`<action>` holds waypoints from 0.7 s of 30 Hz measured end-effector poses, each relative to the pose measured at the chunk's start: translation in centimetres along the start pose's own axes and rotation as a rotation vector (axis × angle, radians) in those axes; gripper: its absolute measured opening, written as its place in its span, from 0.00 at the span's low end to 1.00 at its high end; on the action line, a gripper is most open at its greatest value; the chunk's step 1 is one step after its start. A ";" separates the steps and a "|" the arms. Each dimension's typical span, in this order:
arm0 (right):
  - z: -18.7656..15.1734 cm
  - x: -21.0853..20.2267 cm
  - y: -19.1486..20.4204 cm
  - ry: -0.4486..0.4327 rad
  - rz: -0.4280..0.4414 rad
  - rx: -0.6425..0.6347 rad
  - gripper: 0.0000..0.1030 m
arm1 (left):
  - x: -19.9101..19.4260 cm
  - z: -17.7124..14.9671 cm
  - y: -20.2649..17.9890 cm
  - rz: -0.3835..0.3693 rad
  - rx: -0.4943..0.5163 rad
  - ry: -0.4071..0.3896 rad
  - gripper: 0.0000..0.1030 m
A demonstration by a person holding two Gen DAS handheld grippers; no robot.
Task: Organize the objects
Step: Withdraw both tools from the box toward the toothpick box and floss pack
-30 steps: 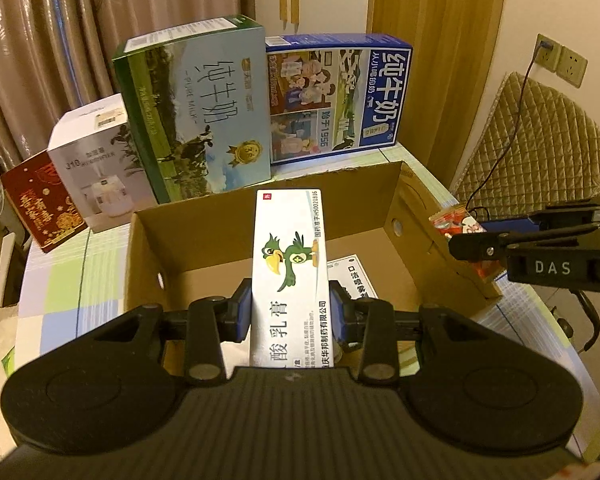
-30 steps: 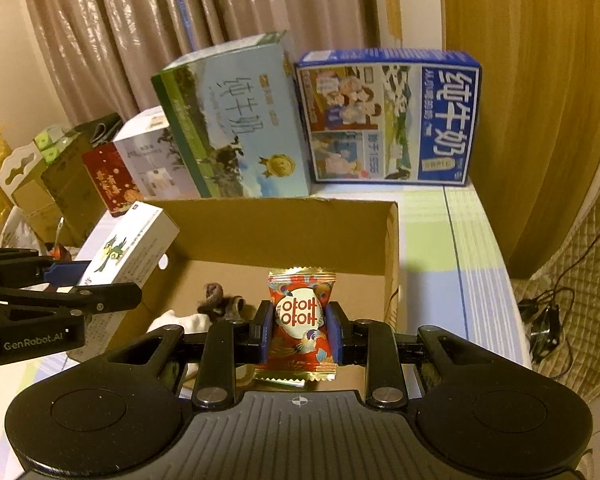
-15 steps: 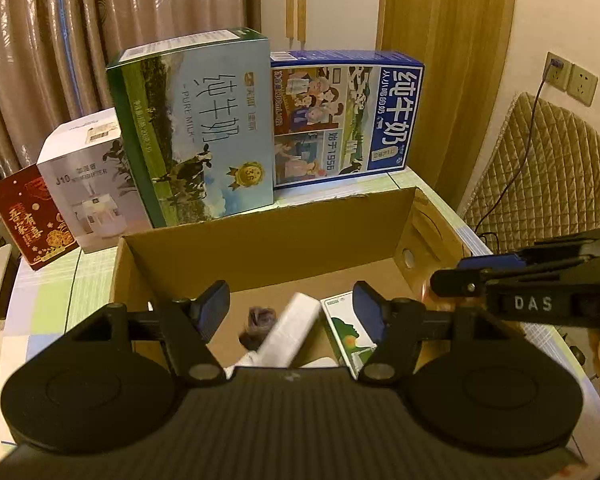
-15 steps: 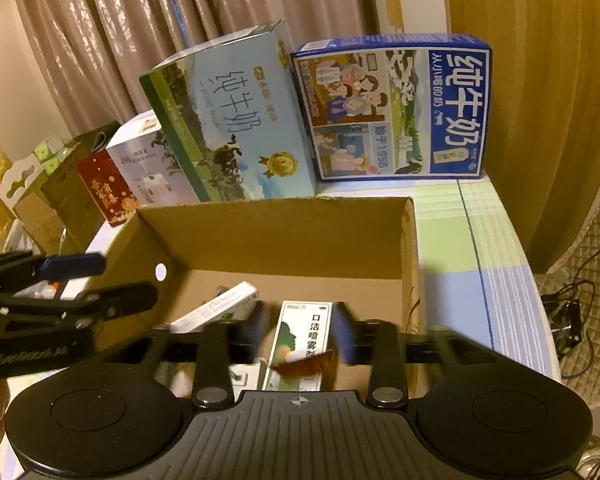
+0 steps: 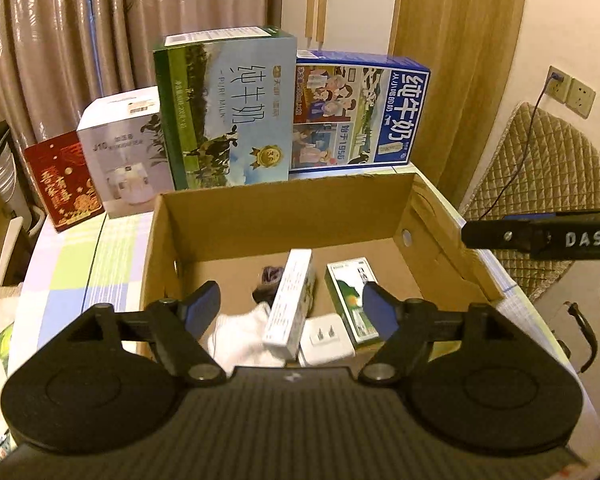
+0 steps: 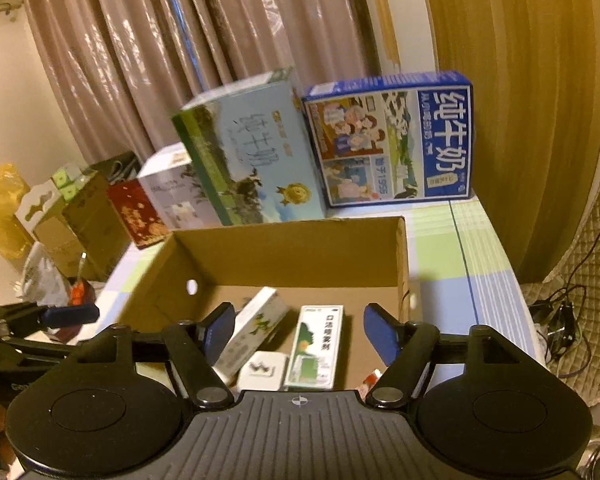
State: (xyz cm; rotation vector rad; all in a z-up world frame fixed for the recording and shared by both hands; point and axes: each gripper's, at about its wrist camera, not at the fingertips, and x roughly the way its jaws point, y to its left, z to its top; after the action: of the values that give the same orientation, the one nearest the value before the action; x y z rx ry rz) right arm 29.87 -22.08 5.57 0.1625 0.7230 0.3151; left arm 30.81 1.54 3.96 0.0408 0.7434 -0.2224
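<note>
Brown cardboard box (image 5: 284, 216), open-topped, on a checked tablecloth surface (image 5: 80, 264), below both grippers. Left gripper (image 5: 291, 310) spread wide, nothing between its blue pads, poised over the near edge of the box. Right gripper (image 6: 299, 330) likewise wide and empty, above the same box from the other side (its dark finger visible at the right edge of the left wrist view, marked DAS).

Inside the box, on its floor: white ointment carton (image 5: 290, 300) with a green bird print, resting on one long edge, tilted. Just beside it to the right, green-and-white spray carton (image 5: 352, 300), lying flat. White plug adapter (image 5: 324, 338) near the front, touching or almost touching both cartons. White cloth (image 5: 240, 334) at the front left, and a small dark purple item (image 5: 270, 276) behind it, too unclear to name. Red snack packet (image 6: 370, 380), only a corner showing in the right wrist view, at the front right of the box.

Behind the box, upright in a row: red gift box (image 5: 62, 180), white appliance box (image 5: 126, 156), green milk case (image 5: 224, 108), blue milk case (image 5: 360, 114).
</note>
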 end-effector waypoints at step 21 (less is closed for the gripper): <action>-10.3 -12.0 5.9 -0.030 0.034 -0.015 0.98 | -15.5 -8.9 0.1 0.089 -0.053 -0.062 0.99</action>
State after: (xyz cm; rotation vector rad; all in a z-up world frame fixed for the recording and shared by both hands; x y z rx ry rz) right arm 13.11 -20.20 6.96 0.1654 0.6888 0.3499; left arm 13.80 5.53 7.84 0.0165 0.6833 -0.1185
